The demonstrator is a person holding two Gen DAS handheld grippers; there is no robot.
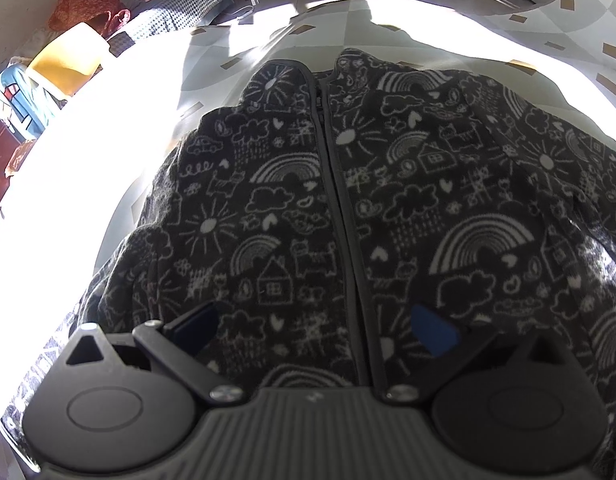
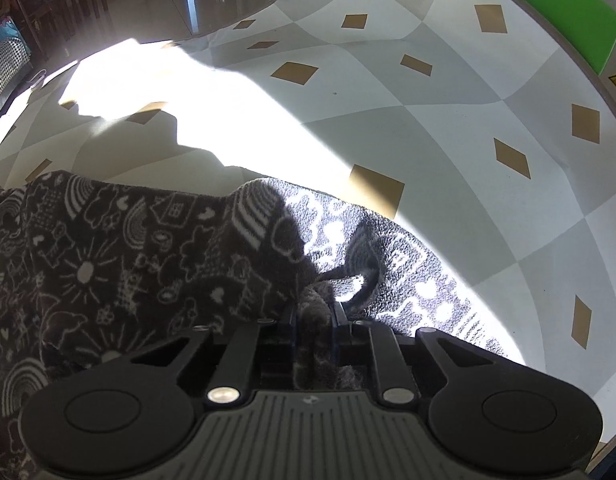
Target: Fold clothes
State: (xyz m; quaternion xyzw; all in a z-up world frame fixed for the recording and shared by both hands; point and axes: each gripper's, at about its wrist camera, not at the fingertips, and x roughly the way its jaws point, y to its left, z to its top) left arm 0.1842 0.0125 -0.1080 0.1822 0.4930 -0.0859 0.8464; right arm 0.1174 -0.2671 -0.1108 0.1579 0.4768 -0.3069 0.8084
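A dark fleece jacket (image 1: 340, 184) with white doodle prints lies front up on the patterned table, its zipper (image 1: 340, 200) running down the middle. My left gripper (image 1: 314, 330) hovers over the jacket's lower front, jaws wide apart, with nothing between its blue pads (image 1: 434, 332). In the right wrist view the same jacket (image 2: 127, 248) fills the lower left, and its sleeve end (image 2: 388, 276) lies in sunlight. My right gripper (image 2: 314, 316) is shut on a bunched fold of that fleece, which fills the gap between the jaws.
The table cover (image 2: 448, 128) has grey and white checks with tan diamonds. A green board (image 2: 560, 12) lies at the far right edge. A red basket (image 1: 87, 6), a yellow tub (image 1: 65, 62) and chairs stand beyond the table at left. Bright sunlight washes out part of the surface.
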